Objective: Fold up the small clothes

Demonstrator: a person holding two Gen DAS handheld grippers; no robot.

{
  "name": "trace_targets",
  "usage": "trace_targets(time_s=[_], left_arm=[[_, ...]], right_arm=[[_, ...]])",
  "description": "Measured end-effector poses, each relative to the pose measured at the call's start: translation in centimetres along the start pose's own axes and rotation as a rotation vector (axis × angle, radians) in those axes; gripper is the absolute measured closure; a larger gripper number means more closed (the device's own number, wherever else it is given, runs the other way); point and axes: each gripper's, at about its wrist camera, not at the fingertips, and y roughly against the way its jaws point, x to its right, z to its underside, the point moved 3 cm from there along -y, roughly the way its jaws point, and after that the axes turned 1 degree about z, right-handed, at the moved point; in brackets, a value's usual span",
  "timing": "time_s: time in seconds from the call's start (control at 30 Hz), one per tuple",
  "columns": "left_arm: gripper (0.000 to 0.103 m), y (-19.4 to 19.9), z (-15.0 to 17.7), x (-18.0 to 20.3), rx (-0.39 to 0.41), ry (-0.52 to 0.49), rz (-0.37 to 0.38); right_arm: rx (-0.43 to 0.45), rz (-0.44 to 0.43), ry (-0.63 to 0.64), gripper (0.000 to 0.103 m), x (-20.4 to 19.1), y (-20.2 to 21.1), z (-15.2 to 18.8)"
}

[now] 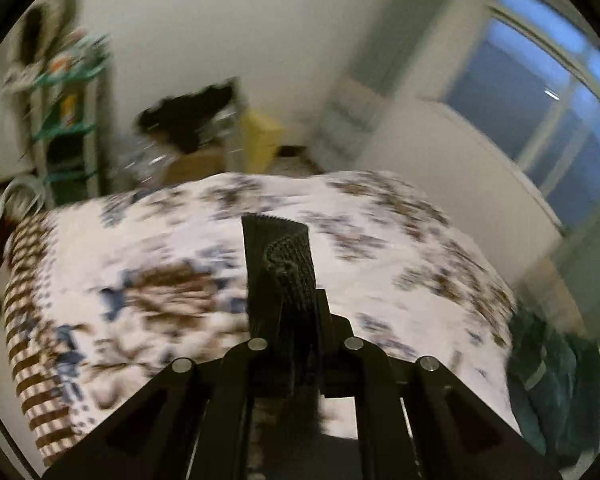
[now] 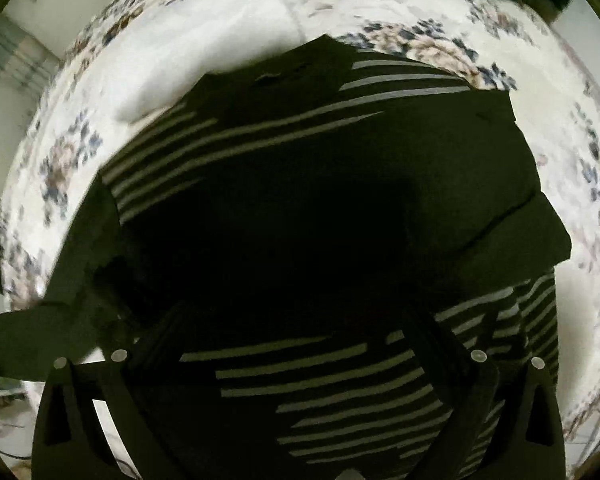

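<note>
The dark striped top (image 2: 300, 200) lies spread on the floral bedspread (image 2: 228, 24), partly folded, directly beneath the right tongs (image 2: 300, 344), whose tips are lost in shadow, so I cannot tell their opening. The left tongs (image 1: 280, 264) are closed on a small scrap of dark knit fabric (image 1: 290, 258), raised above the bedspread. Probably mid-fold: lay the held edge over the top squarely and let go only once it lies flat.

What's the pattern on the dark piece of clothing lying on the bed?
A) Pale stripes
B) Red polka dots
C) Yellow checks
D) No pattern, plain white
A: the right wrist view shows a dark garment with pale stripes running across it, spread on the flowered bedspread.
</note>
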Motion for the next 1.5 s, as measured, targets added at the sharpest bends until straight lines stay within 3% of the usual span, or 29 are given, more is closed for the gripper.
trace_targets(time_s=[0.1,0.2,0.4,0.47,0.6,0.73,0.8,0.83,0.87,0.9,0.93,0.97,1.03,1.13,1.2,1.37,1.5], left_arm=[[0.098,0.8,3.3,8.4,-0.033,-0.106,0.104],[0.098,0.3,10.2,17.4,-0.141,-0.186,0.227],[0.098,-1.4,31.4,33.0,-0.445,-0.369,0.412],[0.098,-1.7,38.5,36.5,-0.534,-0.431,0.440],[0.097,-1.5,47.8,41.2,-0.663,-0.510,0.458],[0.094,-1.8,53.7,43.4,-0.729,-0.631,0.343],[0.090,-1.6,54.3,43.2,-0.717,-0.678,0.311],[0.079,-1.1,54.2,43.1,-0.696,-0.684,0.316],[0.051,-0.8,53.5,42.6,-0.674,-0.686,0.318],[0.032,-0.3,52.7,42.1,-0.659,-0.687,0.317],[0.006,0.1,51.8,41.3,-0.642,-0.687,0.307],[0.005,0.3,51.4,40.6,-0.616,-0.689,0.288],[0.005,0.9,49.8,37.9,-0.560,-0.695,0.222],[0.005,1.0,45.7,31.8,-0.501,-0.674,0.090],[0.005,0.3,42.9,27.1,-0.480,-0.650,-0.014],[0.005,-3.2,37.6,15.4,-0.465,-0.559,-0.244],[0.005,-5.4,34.5,10.1,-0.457,-0.359,-0.238]], right_arm=[[0.006,-0.034,-0.029,0.000,3.2,1.2,-1.5],[0.006,-0.043,-0.060,0.000,7.2,2.2,-2.7],[-0.006,0.003,-0.144,0.000,18.7,3.8,-4.3],[-0.023,0.021,-0.178,0.000,23.2,4.2,-4.5],[-0.061,0.046,-0.219,0.000,29.9,4.5,-4.6],[-0.099,0.002,-0.241,0.000,35.0,4.9,-4.5],[-0.132,-0.041,-0.236,0.000,36.5,5.4,-4.3],[-0.151,-0.067,-0.236,0.000,37.0,5.8,-4.3],[-0.155,-0.112,-0.243,0.005,37.5,6.2,-4.4],[-0.145,-0.144,-0.245,0.027,37.6,6.5,-4.8],[-0.155,-0.170,-0.237,0.042,37.5,6.8,-5.4],[-0.174,-0.180,-0.222,0.061,37.1,6.7,-5.9],[-0.180,-0.230,-0.181,0.061,35.3,6.7,-7.0],[-0.170,-0.305,-0.105,0.054,31.1,5.7,-9.8],[-0.161,-0.311,-0.049,0.042,27.9,4.4,-11.7],[-0.178,-0.270,0.123,0.042,18.2,0.7,-15.0],[-0.232,-0.355,0.305,0.042,6.9,-0.5,-14.9]])
